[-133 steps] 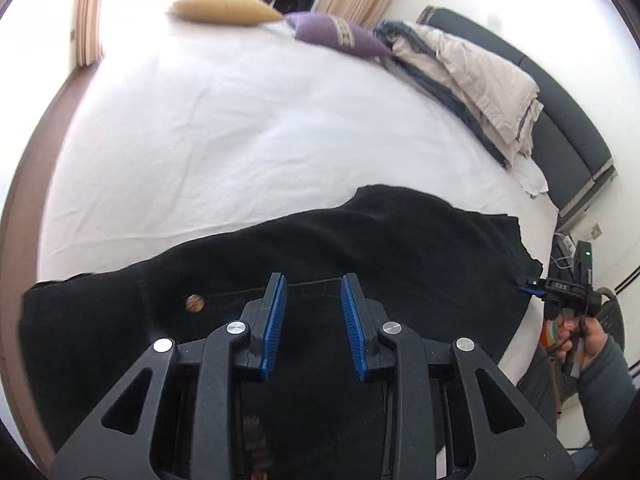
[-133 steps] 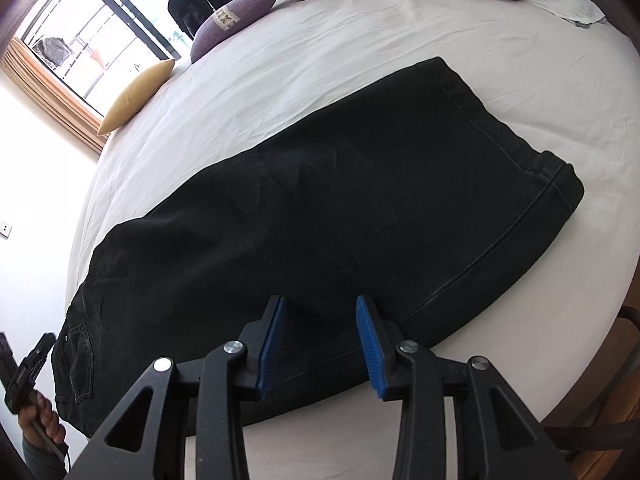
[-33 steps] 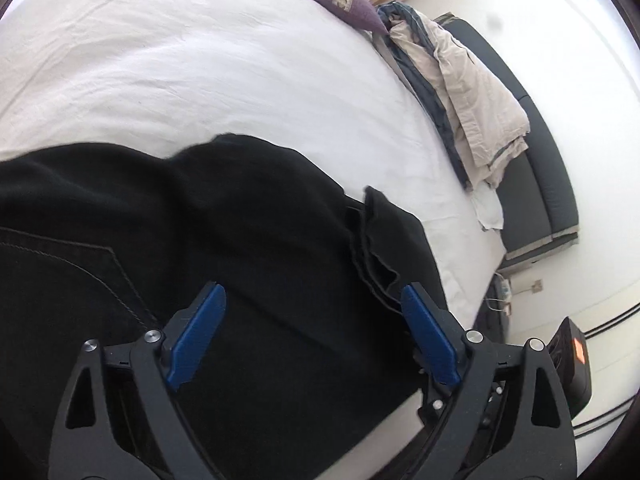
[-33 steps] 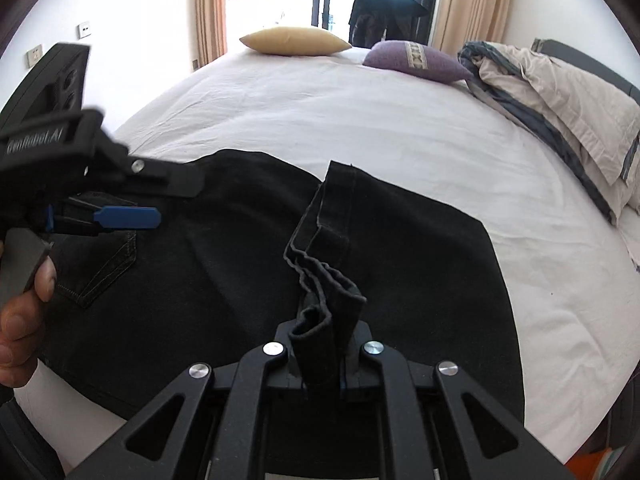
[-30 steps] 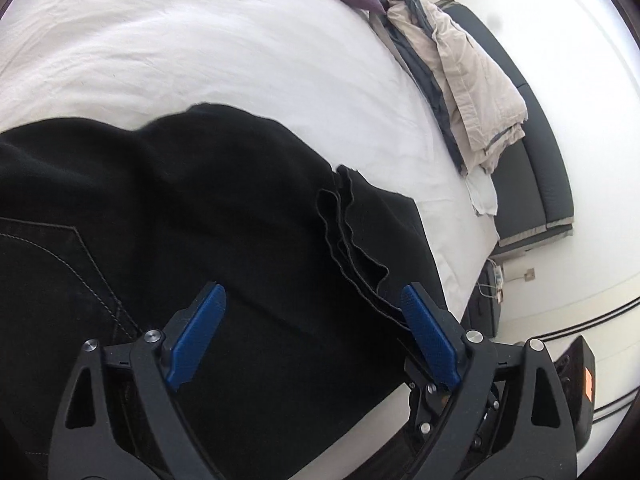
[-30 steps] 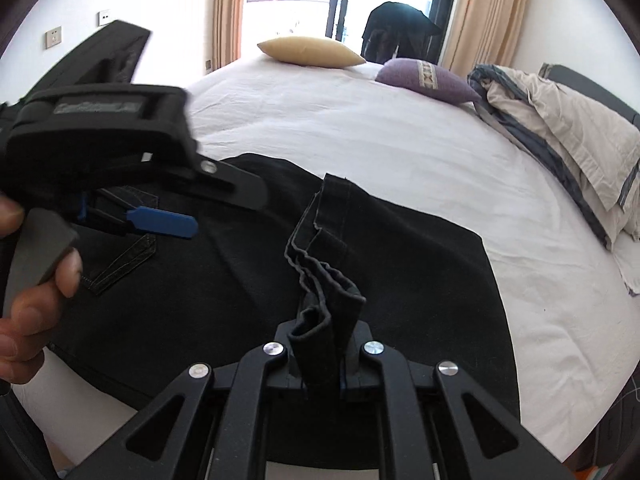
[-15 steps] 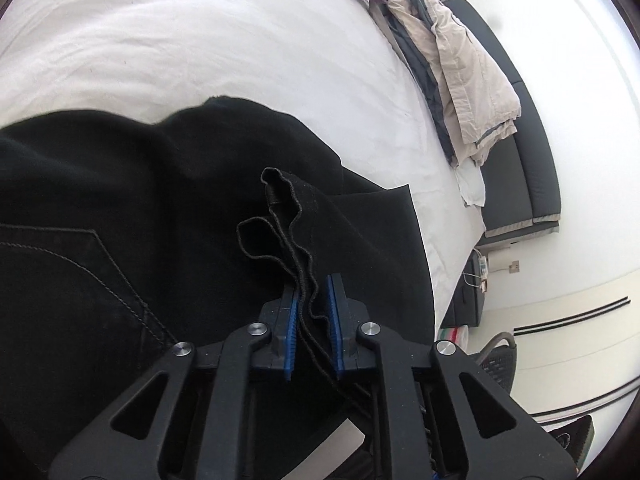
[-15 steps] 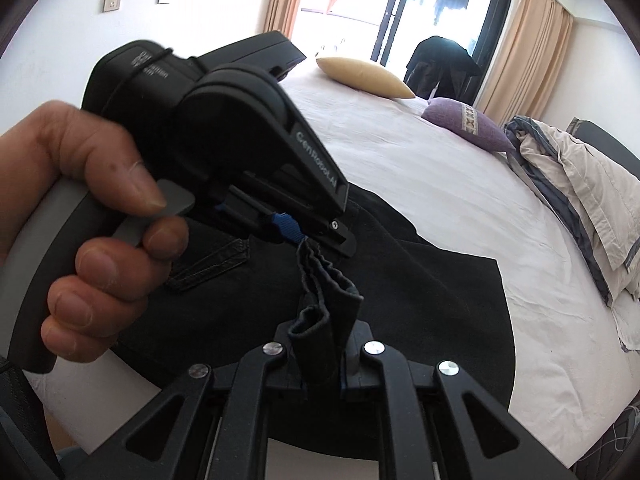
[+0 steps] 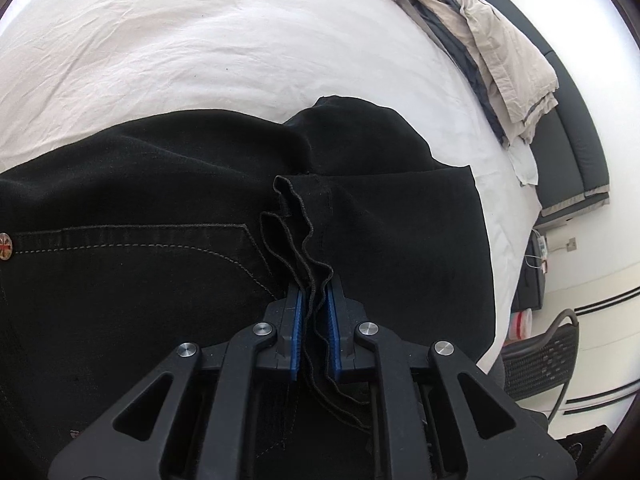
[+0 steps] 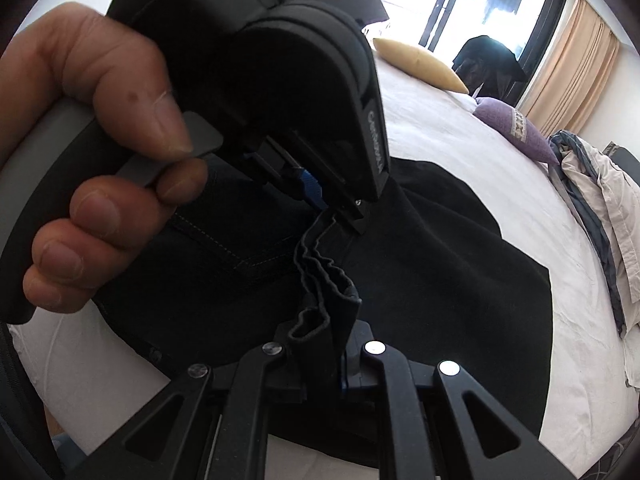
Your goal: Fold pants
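Observation:
Black pants [image 9: 160,272] lie on the white bed, folded so the leg ends rest over the waist part; they also show in the right wrist view [image 10: 460,280]. My left gripper [image 9: 314,308] is shut on the bunched hem edges of the pants. My right gripper [image 10: 320,344] is shut on the same bunched hem from the opposite side. The left gripper [image 10: 320,196], held by a hand, fills the upper left of the right wrist view, its tip touching the hem just ahead of my right gripper.
The white bed sheet [image 9: 200,48] spreads beyond the pants. A folded beige and grey duvet [image 9: 500,48] lies by the dark headboard. A purple pillow [image 10: 512,128] and a yellow pillow [image 10: 420,64] sit at the far side. A chair [image 9: 548,356] stands off the bed's edge.
My left gripper went from wide open to shut on the hem held by my right gripper. The two grippers have come close together over the pants.

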Demonstrator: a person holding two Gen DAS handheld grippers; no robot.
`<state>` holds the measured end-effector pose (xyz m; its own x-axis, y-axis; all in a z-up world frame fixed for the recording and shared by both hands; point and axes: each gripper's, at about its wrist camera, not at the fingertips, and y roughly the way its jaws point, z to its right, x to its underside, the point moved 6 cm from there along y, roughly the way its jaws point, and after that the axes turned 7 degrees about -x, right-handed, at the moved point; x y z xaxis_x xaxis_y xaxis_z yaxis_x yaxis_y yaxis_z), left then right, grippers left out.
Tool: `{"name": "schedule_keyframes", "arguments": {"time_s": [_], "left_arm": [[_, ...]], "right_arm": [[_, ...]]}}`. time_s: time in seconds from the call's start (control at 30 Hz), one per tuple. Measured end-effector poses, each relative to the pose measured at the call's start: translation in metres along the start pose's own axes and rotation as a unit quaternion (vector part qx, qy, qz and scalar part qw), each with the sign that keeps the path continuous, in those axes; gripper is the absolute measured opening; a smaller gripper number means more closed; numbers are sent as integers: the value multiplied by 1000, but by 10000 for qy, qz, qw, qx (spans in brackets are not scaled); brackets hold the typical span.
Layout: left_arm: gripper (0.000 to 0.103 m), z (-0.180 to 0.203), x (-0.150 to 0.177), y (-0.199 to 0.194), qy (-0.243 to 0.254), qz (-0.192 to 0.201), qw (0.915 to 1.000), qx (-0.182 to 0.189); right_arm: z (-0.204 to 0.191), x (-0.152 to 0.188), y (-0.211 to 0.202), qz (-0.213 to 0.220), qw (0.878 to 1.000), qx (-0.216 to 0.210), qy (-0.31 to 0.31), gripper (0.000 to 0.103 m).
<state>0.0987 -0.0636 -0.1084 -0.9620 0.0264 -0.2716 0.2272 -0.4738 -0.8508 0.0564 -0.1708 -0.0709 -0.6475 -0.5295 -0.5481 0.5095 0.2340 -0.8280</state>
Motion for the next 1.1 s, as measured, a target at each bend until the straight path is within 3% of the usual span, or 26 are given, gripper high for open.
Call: {"name": "schedule_keyframes", "arguments": {"time_s": [0.1, 0.13, 0.17, 0.23, 0.27, 0.3, 0.4, 0.5, 0.53, 0.6, 0.67, 0.73, 0.8, 0.87, 0.93, 1.0, 1.1], "left_arm": [[14, 7, 1, 0, 122, 20, 9999, -83], [15, 6, 0, -7, 179, 83, 9996, -215], [19, 6, -1, -14, 230, 188, 9987, -405], [38, -2, -6, -31, 262, 366, 9963, -735], [65, -8, -9, -40, 219, 475, 9951, -839], [71, -12, -13, -52, 187, 654, 9930, -962], [71, 0, -21, -79, 341, 1058, 9885, -1027], [71, 33, -20, -82, 576, 1287, 9888, -490], [71, 48, -19, -75, 674, 1230, 9895, -351], [71, 78, -8, -50, 971, 1012, 9899, -182], [71, 97, 4, -20, 1119, 792, 9904, -183], [71, 98, 18, 6, 1092, 508, 9925, -203], [70, 97, 32, 22, 1142, 347, 9922, -355], [69, 95, 42, 26, 1342, 434, 9890, -441], [69, 94, 50, 23, 1484, 488, 9868, -433], [70, 88, 54, 20, 1452, 566, 9873, -306], [70, 79, 61, 14, 1367, 692, 9880, -184]], "right_arm": [[0, 5, 1, -92, 9997, -155, 149, 20], [-1, 6, -2, -76, 9992, -284, 257, 26], [0, 7, -5, -74, 9982, -443, 393, 40], [5, 9, -15, -38, 9939, -849, 704, 61], [7, 11, -22, -11, 9899, -1125, 863, 62], [11, 11, -32, 48, 9844, -1435, 1018, 62], [55, 10, -66, 585, 9619, -2087, 1668, 62], [134, 15, -70, 831, 9321, -2498, 2488, 62], [162, 17, -68, 928, 9193, -2650, 2760, 61], [207, 16, -53, 1017, 8766, -3310, 3341, 60], [245, 16, -36, 1120, 8521, -3466, 3759, 55], [256, 12, -12, 1071, 8219, -3979, 3933, 55], [258, 19, 19, 690, 8277, -3842, 4032, 55], [253, 34, 46, 386, 8152, -3970, 4200, 49], [250, 46, 41, 582, 8045, -4024, 4329, 40], [238, 59, 28, 617, 7969, -4116, 4379, 42], [209, 78, 9, 424, 8076, -4214, 4104, 47]]}}
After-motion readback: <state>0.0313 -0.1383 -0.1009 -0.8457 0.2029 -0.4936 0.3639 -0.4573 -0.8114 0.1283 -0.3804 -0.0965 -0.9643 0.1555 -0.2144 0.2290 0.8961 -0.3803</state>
